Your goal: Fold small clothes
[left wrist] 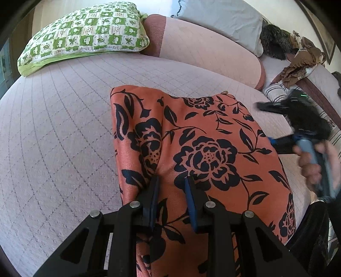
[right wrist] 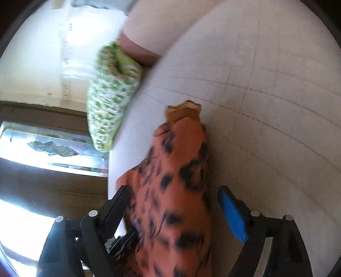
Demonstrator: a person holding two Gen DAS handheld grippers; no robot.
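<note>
An orange garment [left wrist: 213, 132] with black flower print lies spread on the pink quilted bed [left wrist: 53, 127]. My left gripper [left wrist: 172, 181] stands on its near part, the jaws narrow with a raised crease of the cloth pinched between the pads. At the right a hand holds my blurred right gripper [left wrist: 268, 123] at the garment's right edge. In the right wrist view the garment [right wrist: 177, 181] runs as a long bunched strip between the wide jaws of my right gripper [right wrist: 173, 189]. The black finger [right wrist: 121, 198] touches the cloth; the blue pad [right wrist: 232, 213] stands apart from it.
A green-and-white checked pillow [left wrist: 85, 32] lies at the far left of the bed, also in the right wrist view [right wrist: 110, 95]. Behind are a pink bolster [left wrist: 202, 49] and grey bedding [left wrist: 223, 17]. A brown cloth heap [left wrist: 302, 55] and striped cloth [left wrist: 275, 91] lie far right.
</note>
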